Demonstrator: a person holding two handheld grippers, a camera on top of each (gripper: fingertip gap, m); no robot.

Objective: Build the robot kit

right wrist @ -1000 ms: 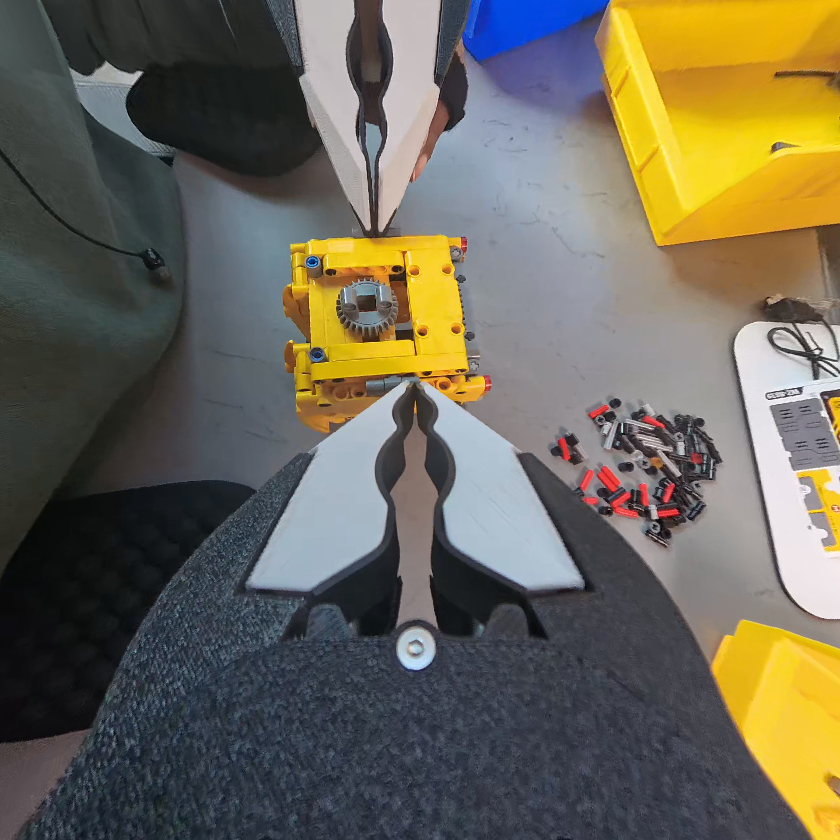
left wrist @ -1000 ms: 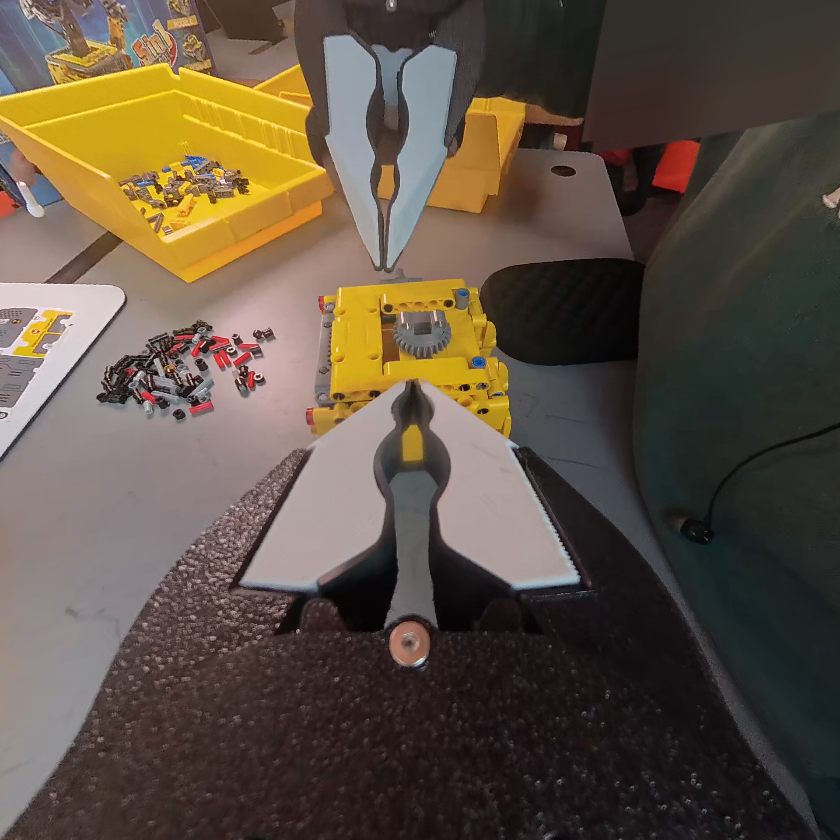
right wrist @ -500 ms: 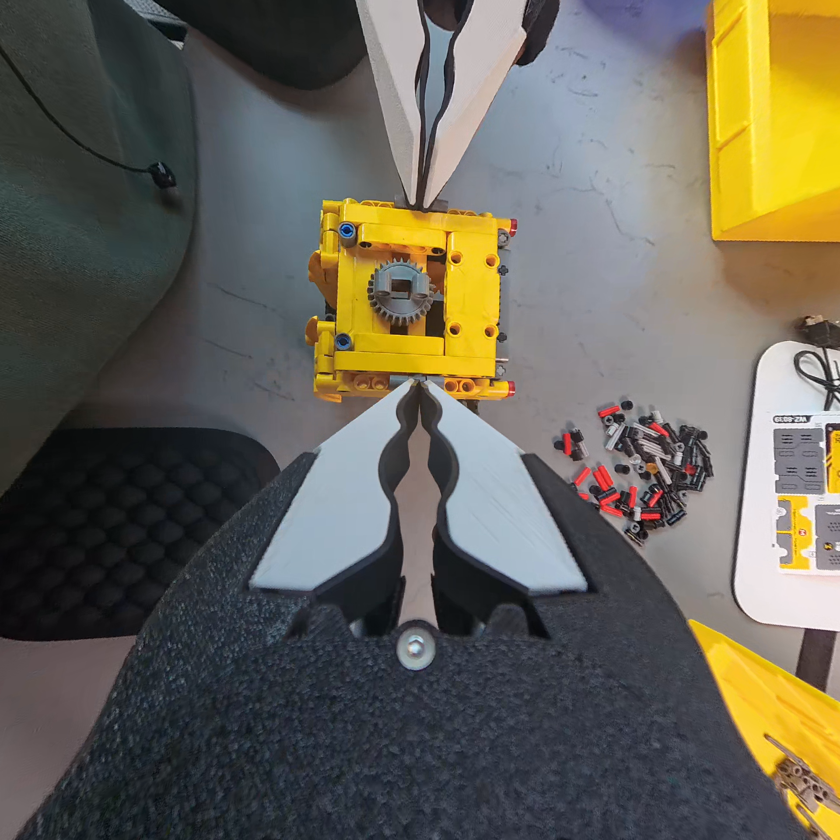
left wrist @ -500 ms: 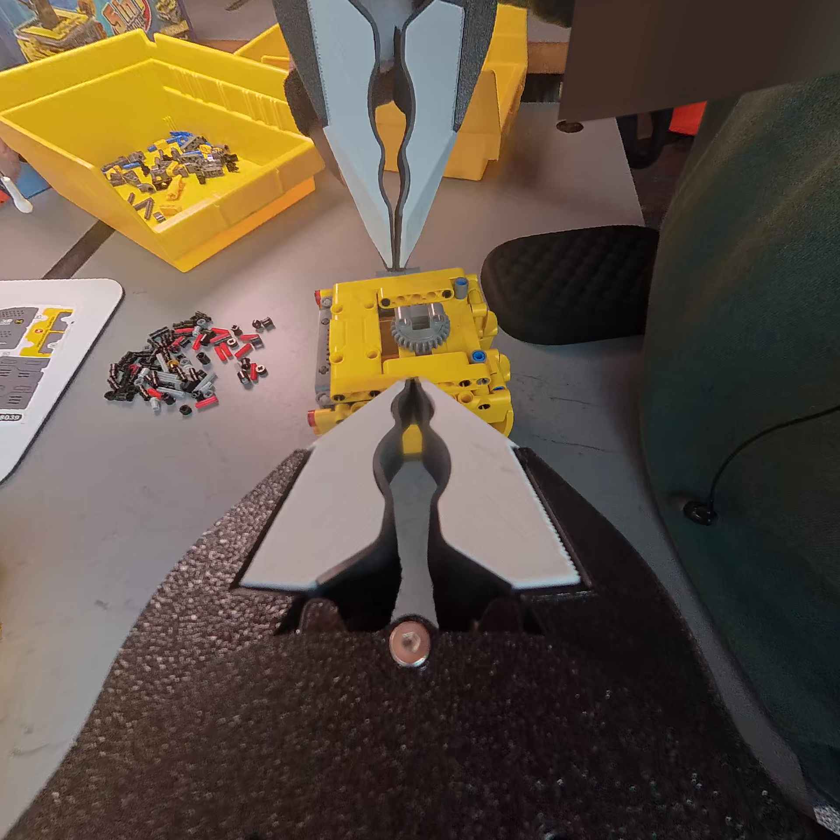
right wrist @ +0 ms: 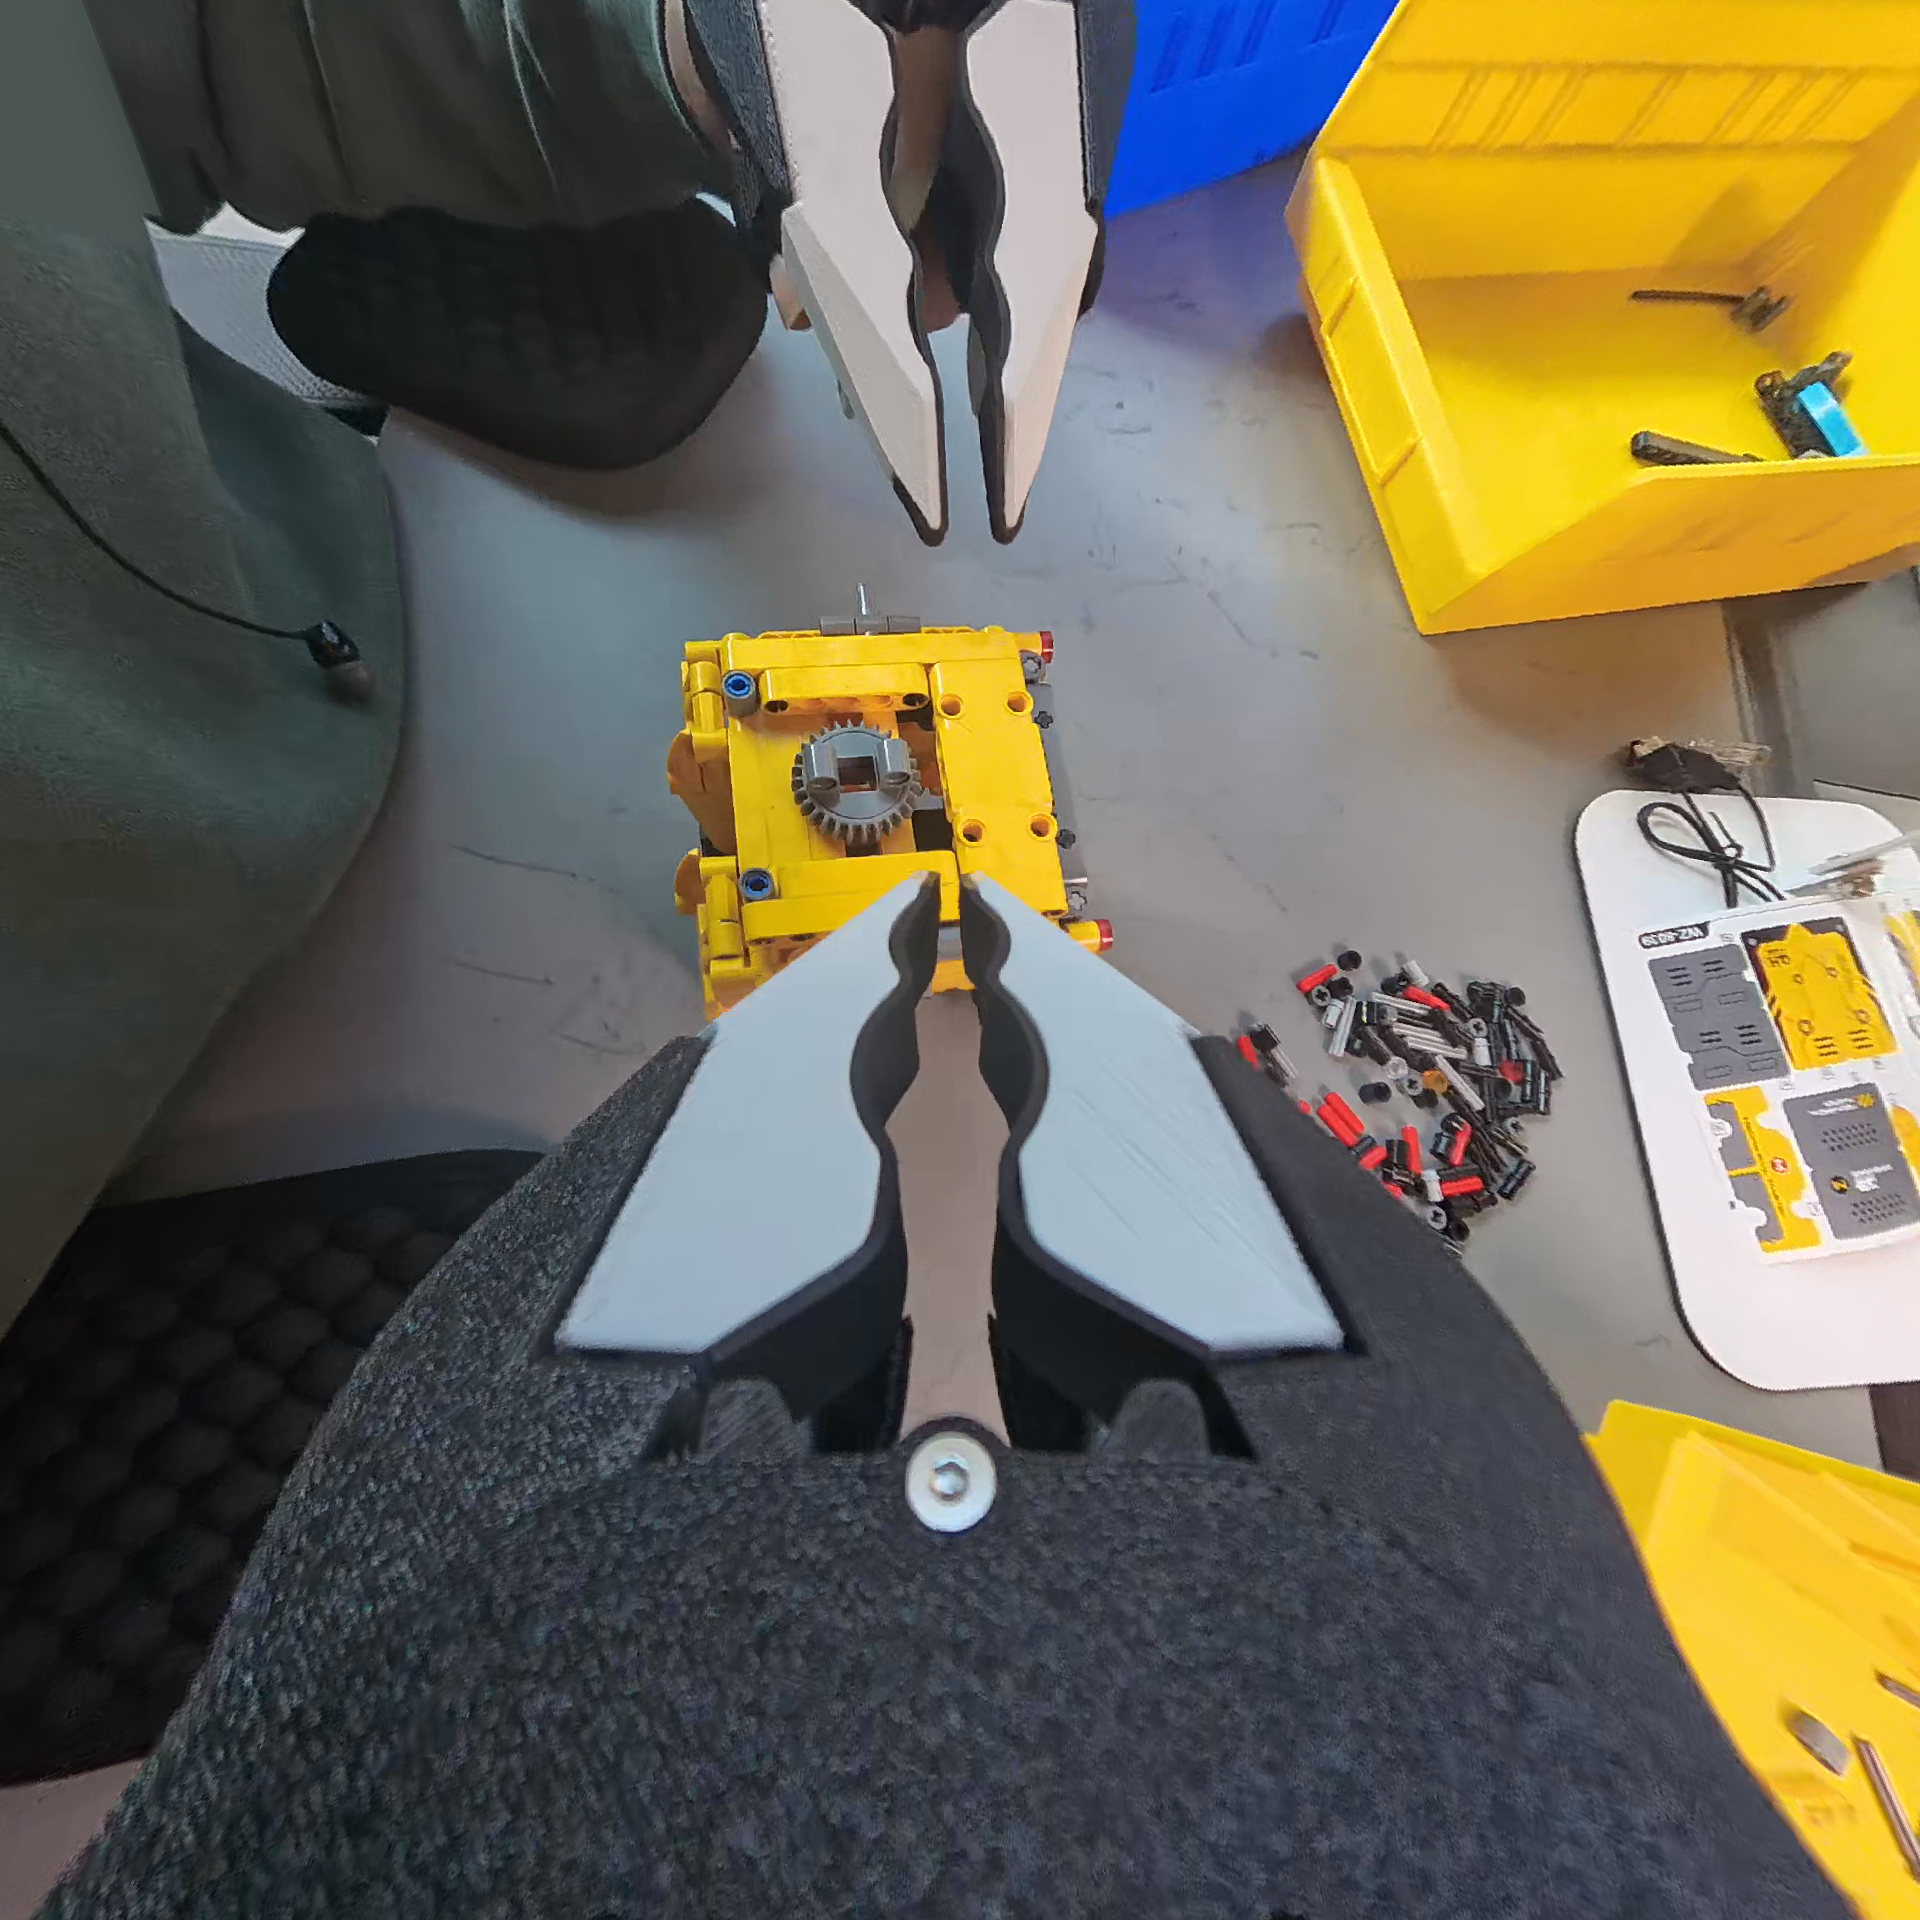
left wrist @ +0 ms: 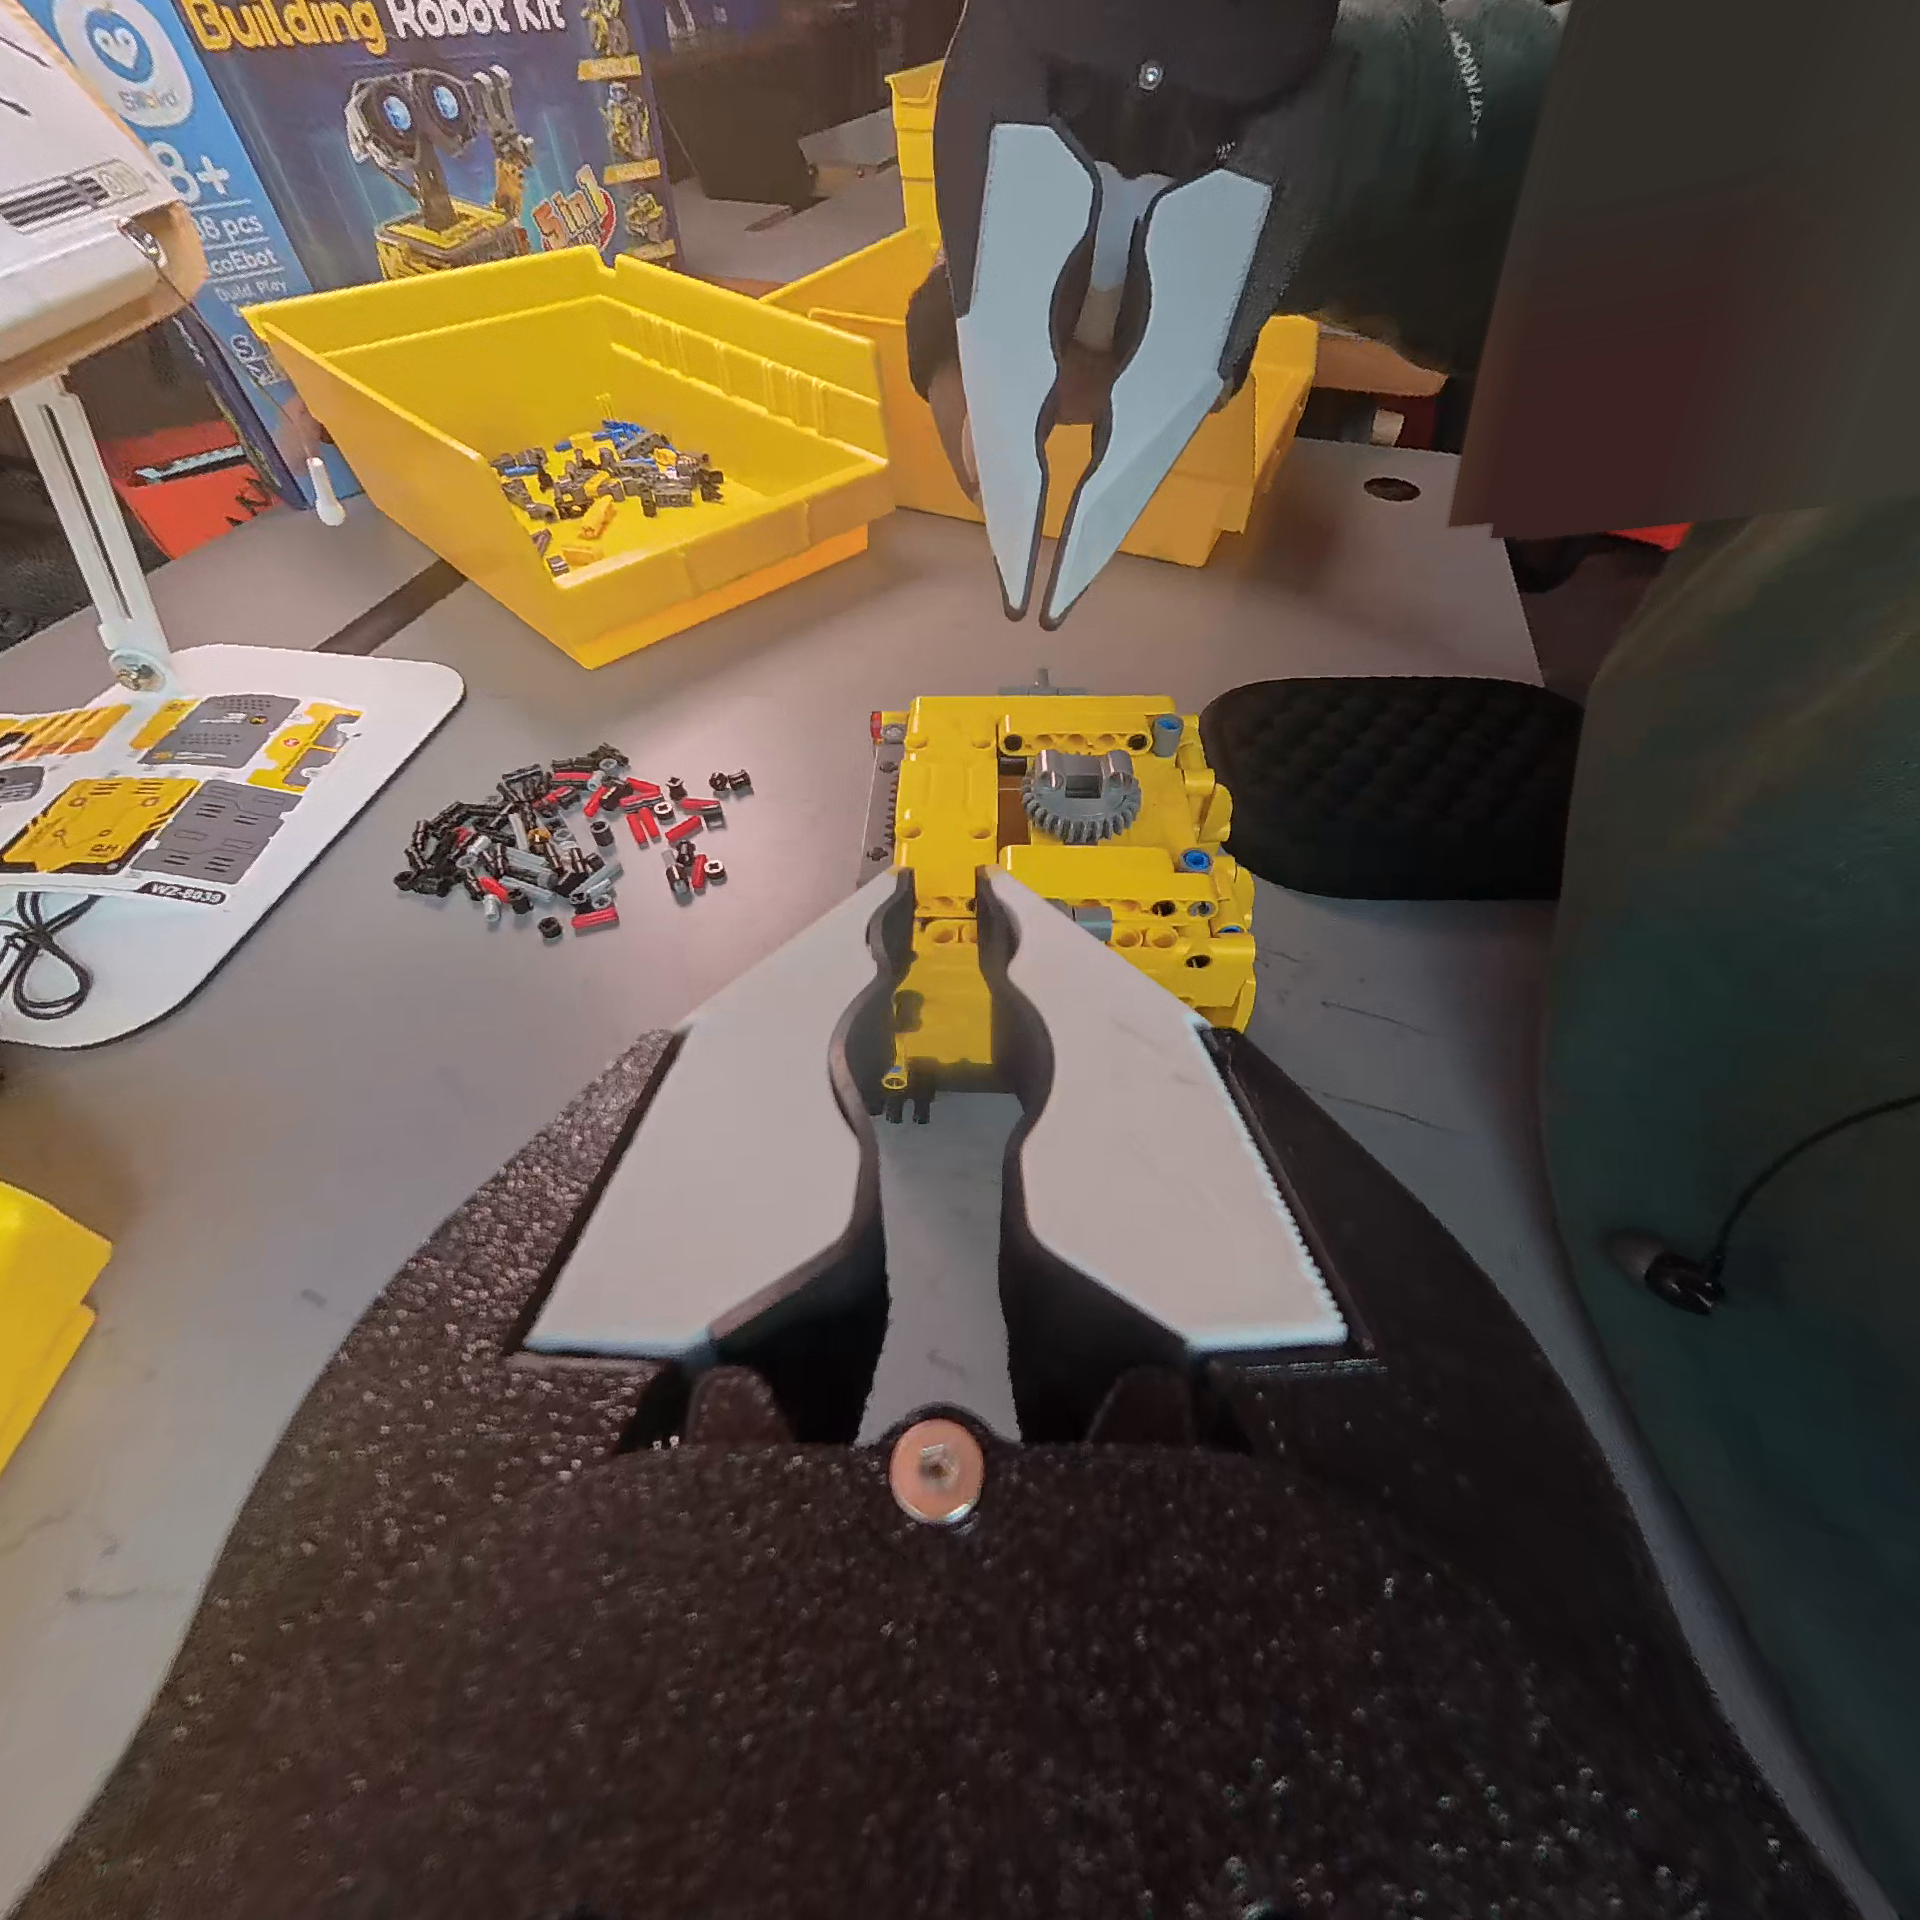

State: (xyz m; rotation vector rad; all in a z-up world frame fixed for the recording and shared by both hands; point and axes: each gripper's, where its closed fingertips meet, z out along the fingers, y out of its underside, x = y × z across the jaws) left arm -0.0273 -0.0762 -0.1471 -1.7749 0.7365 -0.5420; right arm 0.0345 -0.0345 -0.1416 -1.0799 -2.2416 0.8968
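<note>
While yellow brick assembly [left wrist: 1070, 831] sits mid-desk [left wrist: 312, 1091], grey gear [left wrist: 1081, 802] seated on top. Left gripper [left wrist: 940, 883] slightly spread, straddling near edge, no pinch. Right gripper [right wrist: 948, 883] narrowly parted, empty. Loose pins [left wrist: 566, 831] at 9 o'clock, unused.

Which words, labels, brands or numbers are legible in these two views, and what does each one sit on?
I do not quote writing; these are the things that bear it.
Blue box behind the yellow bin: large print, legible.
Printed sheet on the white board: small label, legible.
White item in the top left corner: print, blurred.
Dark sleeve: lettering too small to read.
Yellow brick model: none.
</note>
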